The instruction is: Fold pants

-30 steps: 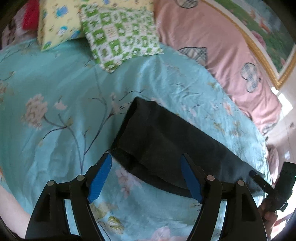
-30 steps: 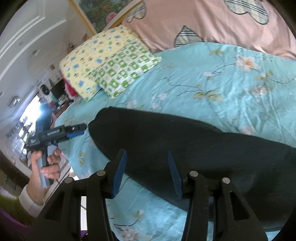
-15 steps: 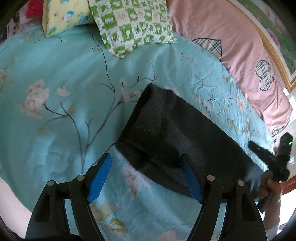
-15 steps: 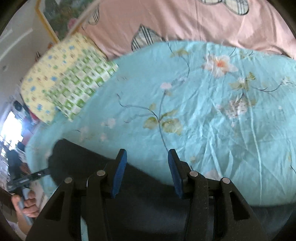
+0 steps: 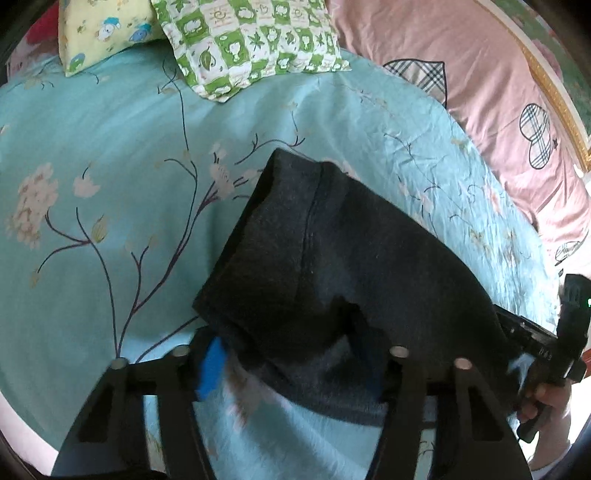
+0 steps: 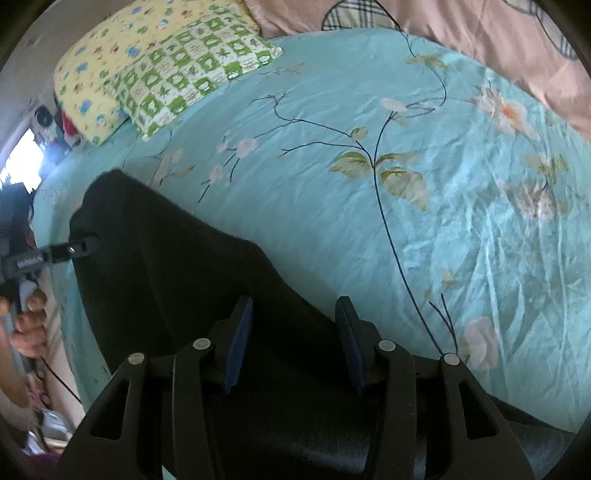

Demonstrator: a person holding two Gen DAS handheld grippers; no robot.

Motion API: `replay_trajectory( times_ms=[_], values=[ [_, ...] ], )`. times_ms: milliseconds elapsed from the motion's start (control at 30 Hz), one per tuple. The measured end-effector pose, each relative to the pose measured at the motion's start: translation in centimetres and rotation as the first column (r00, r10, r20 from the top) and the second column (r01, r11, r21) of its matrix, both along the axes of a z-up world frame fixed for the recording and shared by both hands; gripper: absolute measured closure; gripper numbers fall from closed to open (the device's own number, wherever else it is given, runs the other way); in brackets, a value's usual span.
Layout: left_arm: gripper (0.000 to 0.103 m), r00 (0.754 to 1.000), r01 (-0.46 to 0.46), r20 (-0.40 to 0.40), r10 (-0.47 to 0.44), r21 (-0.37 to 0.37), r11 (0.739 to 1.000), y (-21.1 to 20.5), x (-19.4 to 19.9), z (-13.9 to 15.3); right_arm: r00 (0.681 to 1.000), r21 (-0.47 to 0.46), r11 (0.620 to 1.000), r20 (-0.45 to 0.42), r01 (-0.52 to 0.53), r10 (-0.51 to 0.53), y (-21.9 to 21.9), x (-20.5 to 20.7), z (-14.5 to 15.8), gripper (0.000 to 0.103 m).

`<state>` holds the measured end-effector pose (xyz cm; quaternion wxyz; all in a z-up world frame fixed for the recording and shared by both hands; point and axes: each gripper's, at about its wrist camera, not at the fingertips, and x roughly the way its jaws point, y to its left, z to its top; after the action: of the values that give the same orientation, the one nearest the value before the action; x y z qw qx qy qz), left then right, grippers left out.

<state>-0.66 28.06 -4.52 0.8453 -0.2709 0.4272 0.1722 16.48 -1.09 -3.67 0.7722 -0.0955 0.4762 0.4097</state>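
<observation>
Since half a second ago, both grippers have been brought lower and closer to the pants (image 5: 332,266), so the dark cloth now fills more of each view.

At the left, the yellow pillow (image 5: 99,29) and the green checked pillow (image 5: 251,40) are seen at the head of the bed (image 5: 92,147), well away from the pants. The pants lie flat on the blue flowered sheet, near the front edge of the bed, with one end pointing toward the pillows.

The left gripper (image 5: 295,365) is held spread wide at the near edge of that end. The cloth is draped over its fingers, and one blue pad (image 5: 210,365) is seen poking out from under it. Nothing is pinched yet. It is likely placed there so the edge can be grabbed and lifted for a fold.

Further right, the right gripper (image 6: 291,339) is also held spread, with dark cloth lying between and under its blue pads. It is not pressed shut on anything. It seems to be placed over the other part of the pants so both ends can be lifted together.

At the far right, the pink blanket (image 5: 480,92) is bunched along the side of the bed.
</observation>
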Motion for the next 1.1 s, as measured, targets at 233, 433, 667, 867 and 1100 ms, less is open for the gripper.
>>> replay_trajectory(
  times_ms=[233, 433, 667, 867, 1100],
  values=[
    [0.062, 0.999, 0.015, 0.033, -0.015, 0.009, 1.000, 0.2, -0.8, -0.2, 0.985, 0.143, 0.987, -0.162, 0.077, -0.054, 1.1, 3.5, -0.2, 0.056],
    [0.084, 0.997, 0.043, 0.061, -0.046, 0.041, 0.998, -0.9, -0.9, 0.5, 0.995, 0.045, 0.998, -0.091, -0.047, 0.051, 4.4, 1.0, -0.1, 0.086],
    [0.085, 0.966, 0.080, 0.244, -0.088, 0.042, 0.996, -1.4, -4.4, 6.9, 0.991, 0.053, 0.999, 0.136, -0.007, -0.001, 4.0, -1.0, 4.8, 0.098],
    [0.085, 0.973, 0.091, 0.205, -0.109, 0.094, 0.991, -1.1, -4.2, 5.6, 0.958, 0.039, 0.998, 0.280, 0.050, -0.059, 5.1, -2.1, 5.3, 0.098],
    [0.073, 0.989, 0.104, 0.097, -0.113, 0.086, 0.991, 0.1, -4.1, 1.7, 0.986, 0.091, 0.988, 0.102, 0.125, -0.134, 4.8, -1.0, 1.4, 0.085]
  ],
)
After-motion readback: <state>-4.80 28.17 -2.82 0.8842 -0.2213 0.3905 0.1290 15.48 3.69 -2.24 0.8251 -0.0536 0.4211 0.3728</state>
